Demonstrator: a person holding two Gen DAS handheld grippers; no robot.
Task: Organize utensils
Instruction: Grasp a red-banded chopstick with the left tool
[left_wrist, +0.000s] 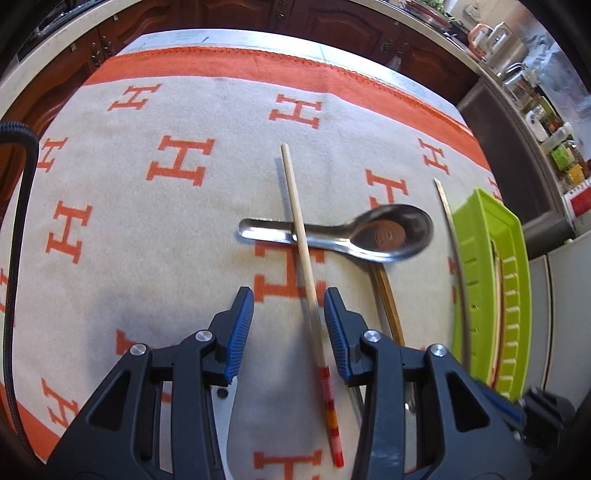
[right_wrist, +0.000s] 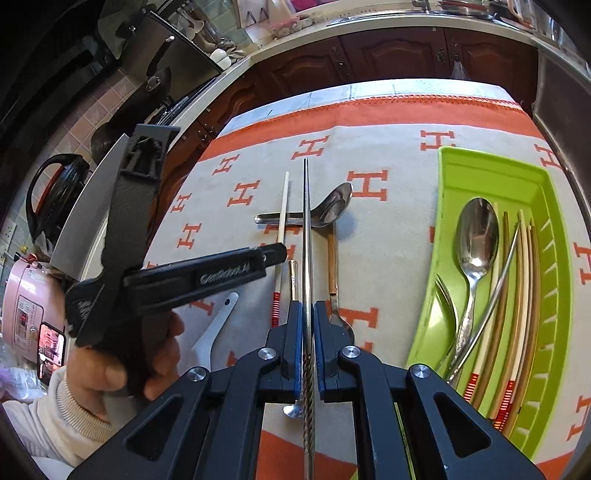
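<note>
Right claw (right_wrist: 305, 321): clamped on metal chopstick (right_wrist: 306, 221), carried above cloth (right_wrist: 388, 236), presumably bound for tray (right_wrist: 491, 166).
Chopstick axis: along the claw, tip pointing away from camera, twisted end trailing back.
Left claw (left_wrist: 289, 306): apart, astride pale chopstick (left_wrist: 299, 229), pads not touching; likely next pick.
Pale chopstick: on cloth, leaning across spoon (left_wrist: 354, 236) handle, red-banded end nearest claw.
Tray: right on bench, already holding sorted utensils lengthwise.

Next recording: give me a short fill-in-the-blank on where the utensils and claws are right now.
1. The right claw is shut on a metal ____.
2. The pale chopstick lies across the handle of a steel ____.
3. The sorted utensils lie in a ____ tray.
4. The left claw is ____, astride the pale chopstick.

Missing words: chopstick; spoon; green; open
</note>
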